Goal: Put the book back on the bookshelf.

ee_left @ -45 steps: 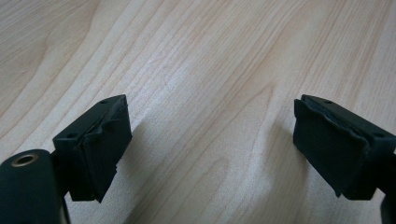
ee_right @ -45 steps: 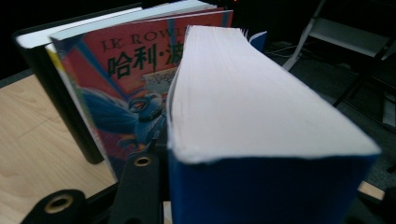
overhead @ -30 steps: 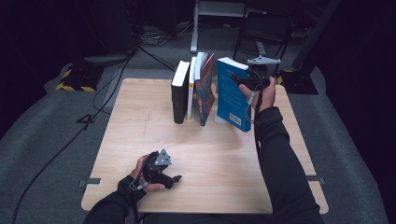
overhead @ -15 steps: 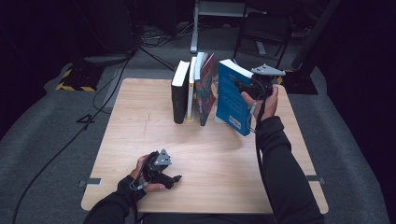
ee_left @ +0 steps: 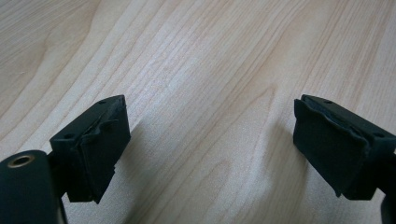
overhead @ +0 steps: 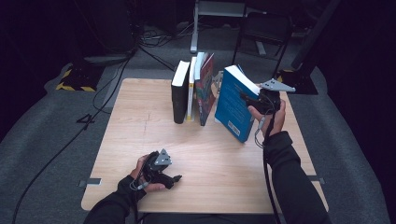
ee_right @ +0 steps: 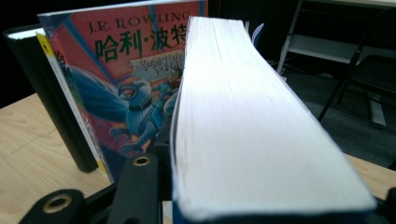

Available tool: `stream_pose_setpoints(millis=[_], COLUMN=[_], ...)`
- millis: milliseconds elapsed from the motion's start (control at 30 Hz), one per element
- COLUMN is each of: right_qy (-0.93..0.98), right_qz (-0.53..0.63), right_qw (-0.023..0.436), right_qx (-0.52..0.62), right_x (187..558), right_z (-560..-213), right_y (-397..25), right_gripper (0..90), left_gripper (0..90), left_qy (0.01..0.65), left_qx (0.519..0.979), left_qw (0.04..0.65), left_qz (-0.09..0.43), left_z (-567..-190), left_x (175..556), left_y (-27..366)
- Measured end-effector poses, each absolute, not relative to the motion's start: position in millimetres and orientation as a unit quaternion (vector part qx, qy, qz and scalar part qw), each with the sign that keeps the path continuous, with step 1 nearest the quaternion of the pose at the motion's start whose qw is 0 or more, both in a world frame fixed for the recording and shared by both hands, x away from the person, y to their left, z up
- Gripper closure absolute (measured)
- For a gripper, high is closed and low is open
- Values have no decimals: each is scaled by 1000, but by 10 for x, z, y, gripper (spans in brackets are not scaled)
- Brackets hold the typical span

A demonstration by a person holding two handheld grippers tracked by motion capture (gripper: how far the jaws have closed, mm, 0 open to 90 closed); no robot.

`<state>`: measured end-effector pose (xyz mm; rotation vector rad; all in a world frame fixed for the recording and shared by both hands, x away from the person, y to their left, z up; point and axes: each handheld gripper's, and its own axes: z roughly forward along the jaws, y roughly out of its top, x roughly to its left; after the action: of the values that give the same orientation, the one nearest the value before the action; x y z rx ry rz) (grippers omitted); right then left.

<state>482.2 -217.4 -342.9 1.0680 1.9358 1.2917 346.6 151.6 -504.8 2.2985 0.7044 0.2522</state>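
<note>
Holding the blue book [overhead: 236, 103] by its fore-edge, my right gripper [overhead: 254, 100] is clamped across its thickness, the page block [ee_right: 243, 116] running away from the camera between the jaws. The book stands tilted, its top leaning away from the row and its lower corner at or just above the counter [overhead: 140, 121]; I cannot tell whether it touches. The row of upright books lies to the book's left: a black one [overhead: 179, 95], a thin yellow-edged one [overhead: 190, 91], then the illustrated red-covered one [overhead: 206, 88], which leans slightly. A gap remains between that cover and my book's face. The book's long axis is roughly upright, so what matters for the next move, I judge, is swinging it parallel to the red cover and sliding left until the two faces meet. My left gripper [overhead: 164, 175] rests on the counter's near edge, well apart from the books, jaws spread wide with nothing between them, only bare wood.
</note>
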Motion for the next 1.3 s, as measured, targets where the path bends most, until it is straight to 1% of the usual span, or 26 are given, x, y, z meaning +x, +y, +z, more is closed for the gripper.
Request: stream_pose_setpoints(millis=[200, 467, 667, 833, 1100, 1300], right_qy=[742, 786, 785, 783, 783, 782], right_qz=[467, 410, 413, 417, 420, 412], right_qw=[271, 252, 238, 237, 237, 253], right_qx=[397, 387, 396, 395, 393, 393], right_x=[4755, 4760, 4785, 4828, 4996, 5153], right_z=[-3422, -3336, -3308, -3280, -3154, -3050], right_y=[-2239, -2239, -2304, -2266, -2108, -1944], right_gripper=[588, 558, 570, 601, 606, 606], left_gripper=[115, 115, 115, 115, 114, 115], left_qy=[273, 273, 273, 273, 272, 271], left_qx=[889, 889, 889, 889, 890, 890], left_qw=[354, 354, 354, 354, 354, 353], left_qz=[98, 98, 98, 98, 97, 97], left_z=[-5048, -5048, -5048, -5047, -5047, -5046], left_x=[3466, 3466, 3466, 3468, 3470, 3471], left_y=[1516, 1516, 1516, 1515, 1515, 1516])
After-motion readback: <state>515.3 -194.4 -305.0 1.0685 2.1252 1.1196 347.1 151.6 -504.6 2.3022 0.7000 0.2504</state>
